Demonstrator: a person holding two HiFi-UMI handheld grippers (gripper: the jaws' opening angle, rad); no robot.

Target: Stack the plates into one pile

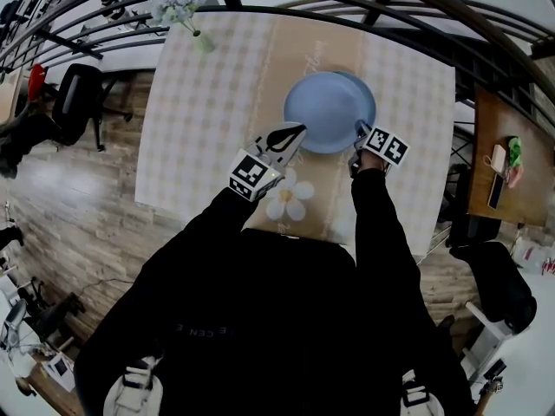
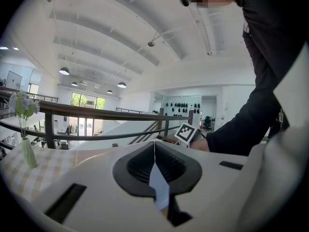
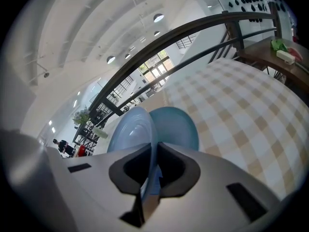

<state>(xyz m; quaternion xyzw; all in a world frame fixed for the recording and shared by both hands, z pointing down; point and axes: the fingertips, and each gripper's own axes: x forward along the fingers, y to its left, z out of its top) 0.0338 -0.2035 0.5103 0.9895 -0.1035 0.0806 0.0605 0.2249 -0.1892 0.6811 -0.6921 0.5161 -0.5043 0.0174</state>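
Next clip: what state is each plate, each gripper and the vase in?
light blue plate: gripped at opposite rims, partly over the teal plate.
teal plate: flat on the table, mostly covered.
left gripper: shut on the light blue plate's rim.
right gripper: shut on the light blue plate's rim.
flower vase: upright.

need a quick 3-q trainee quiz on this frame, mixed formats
1. True or false: the right gripper is shut on the rim of the light blue plate.
2. How many plates are in view? A) one B) two C) four
3. In the head view, what stands near the far left corner of the table?
Key: 1 true. 2 B: a teal plate peeks out beneath. 3 a vase of flowers.
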